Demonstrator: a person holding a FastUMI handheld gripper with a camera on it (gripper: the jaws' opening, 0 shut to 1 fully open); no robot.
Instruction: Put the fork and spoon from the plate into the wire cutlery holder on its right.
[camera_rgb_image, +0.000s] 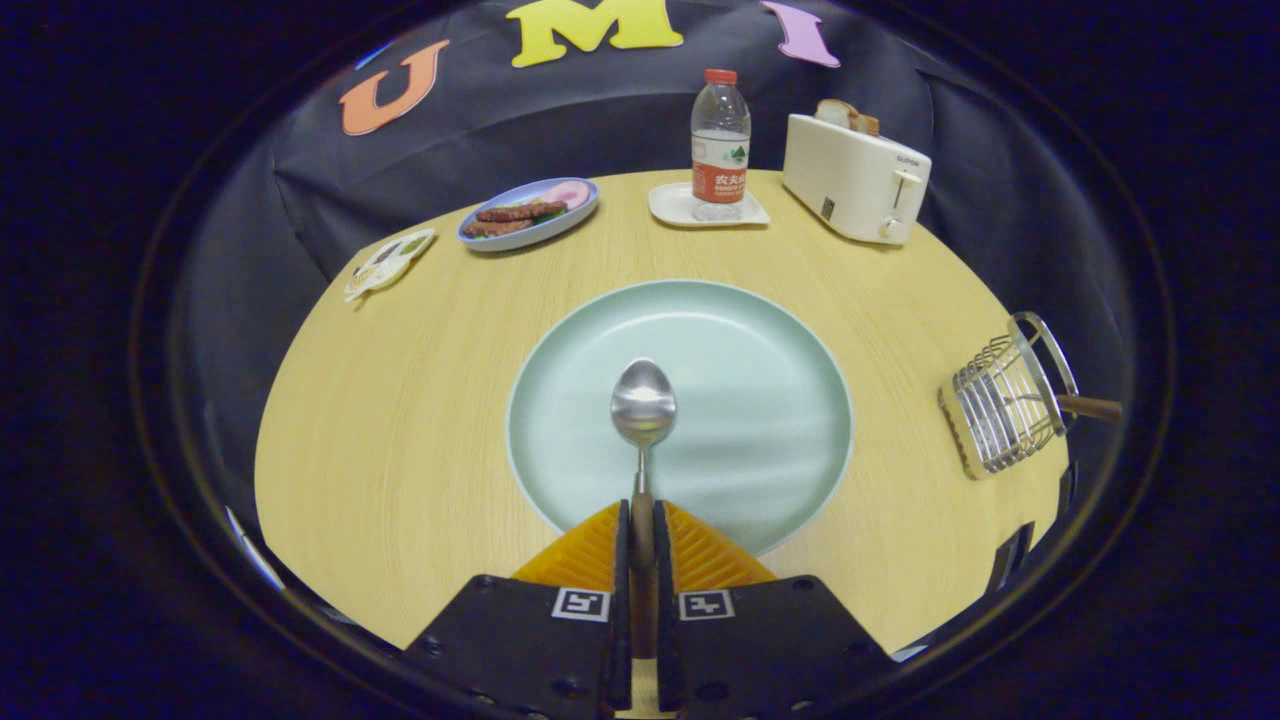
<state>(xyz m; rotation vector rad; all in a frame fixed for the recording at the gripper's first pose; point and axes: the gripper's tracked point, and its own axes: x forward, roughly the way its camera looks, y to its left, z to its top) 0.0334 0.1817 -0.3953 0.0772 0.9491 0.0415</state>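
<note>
My gripper (640, 520) is shut on the handle of a metal spoon (643, 405). The spoon's bowl points straight ahead of the fingers, over the middle of a pale green plate (770, 340). The plate lies on the wooden table just beyond the fingertips, and nothing else shows on it. The wire cutlery holder (1000, 405) stands to the right of the plate near the table's edge. A brown wooden handle (1090, 406) sticks out of the holder's far side.
At the back of the round table (400, 400) stand a water bottle (720, 145) on a white saucer, a white toaster (855, 178) with bread in it, a blue plate of food (530, 212) and a small packet (390, 262).
</note>
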